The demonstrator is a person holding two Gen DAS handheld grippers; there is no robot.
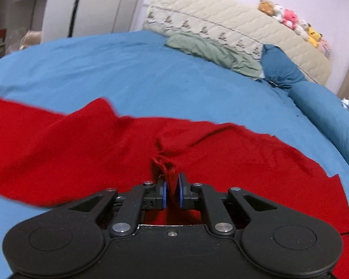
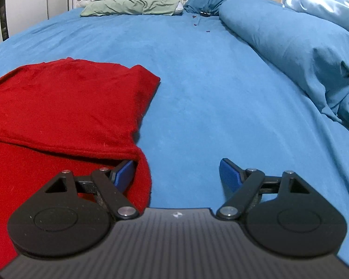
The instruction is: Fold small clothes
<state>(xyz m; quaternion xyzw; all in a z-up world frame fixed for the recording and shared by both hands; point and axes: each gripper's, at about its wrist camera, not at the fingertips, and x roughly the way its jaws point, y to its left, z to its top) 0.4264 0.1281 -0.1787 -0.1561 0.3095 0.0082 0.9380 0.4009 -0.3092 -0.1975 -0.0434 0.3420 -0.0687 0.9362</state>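
Between the blue pads of my left gripper (image 1: 172, 191) sits a bunched bit of the red cloth (image 1: 86, 144), pinched tight. The rest spreads out ahead of those jaws over the blue bed sheet (image 1: 132, 74). My right gripper (image 2: 178, 174) has its jaws wide apart. Its left finger (image 2: 124, 173) seems tucked under a fold of the cloth, and its right finger (image 2: 230, 174) is over bare sheet.

Red garment (image 2: 65, 107) half-folded on bed
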